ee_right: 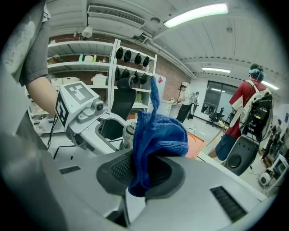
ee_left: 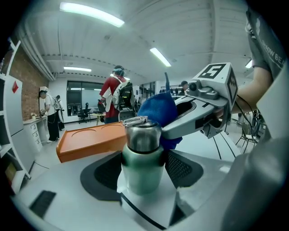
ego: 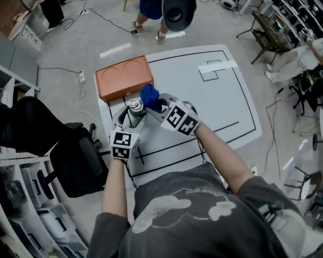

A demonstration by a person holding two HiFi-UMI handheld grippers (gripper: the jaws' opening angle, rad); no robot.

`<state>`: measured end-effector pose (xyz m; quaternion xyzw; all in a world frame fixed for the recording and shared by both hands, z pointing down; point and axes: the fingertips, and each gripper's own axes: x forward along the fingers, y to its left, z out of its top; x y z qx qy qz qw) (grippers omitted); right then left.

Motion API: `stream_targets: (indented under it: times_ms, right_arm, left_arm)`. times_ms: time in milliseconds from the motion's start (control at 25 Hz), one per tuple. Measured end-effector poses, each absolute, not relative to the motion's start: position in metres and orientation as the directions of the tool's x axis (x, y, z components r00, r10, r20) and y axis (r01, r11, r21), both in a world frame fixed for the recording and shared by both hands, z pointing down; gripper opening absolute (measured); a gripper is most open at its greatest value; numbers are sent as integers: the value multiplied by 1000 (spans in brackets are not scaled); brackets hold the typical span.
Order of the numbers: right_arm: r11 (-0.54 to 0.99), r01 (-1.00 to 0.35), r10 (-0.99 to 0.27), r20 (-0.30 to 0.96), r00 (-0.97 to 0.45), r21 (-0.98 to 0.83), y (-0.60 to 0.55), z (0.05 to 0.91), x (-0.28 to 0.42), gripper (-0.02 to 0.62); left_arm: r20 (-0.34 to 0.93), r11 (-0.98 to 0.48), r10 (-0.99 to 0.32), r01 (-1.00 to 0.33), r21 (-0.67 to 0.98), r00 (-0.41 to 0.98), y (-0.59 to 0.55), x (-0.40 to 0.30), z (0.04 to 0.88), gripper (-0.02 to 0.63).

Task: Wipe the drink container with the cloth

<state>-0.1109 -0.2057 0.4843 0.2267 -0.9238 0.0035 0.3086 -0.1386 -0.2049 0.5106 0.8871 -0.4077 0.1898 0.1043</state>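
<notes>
A drink container (ego: 134, 112) with a pale green body and a steel cap stands upright on the white table (ego: 217, 106). In the left gripper view the container (ee_left: 142, 158) fills the gap between the jaws, and both dark pads lie against its sides; my left gripper (ego: 132, 118) is shut on it. A bunched blue cloth (ego: 150, 94) is clamped in my right gripper (ego: 157, 103). The cloth (ee_left: 158, 110) rests against the far side of the cap and shoulder. Seen from the right gripper, the cloth (ee_right: 156, 140) hides most of the container (ee_right: 128, 135).
An orange tray (ego: 121, 78) with two round recesses lies just beyond the container at the table's far left. A black office chair (ego: 75, 161) stands to the left of the table. A person (ego: 151, 10) stands past the far edge, and shelves line the left side.
</notes>
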Motion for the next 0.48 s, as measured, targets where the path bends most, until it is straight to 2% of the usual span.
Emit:
stream_targets:
  times_ms: [280,480]
  right_arm:
    - [915,-401,-354,576,-737,49,-210,504,-105,44]
    - [926,-375,-312,630,-711,36,-210,525,-100,44]
  left_arm:
    - [424,-649,-680,-760,30,598,-206,-138,510,299]
    - [431,-658,-670,-752,33,605,-205,-139,513,299]
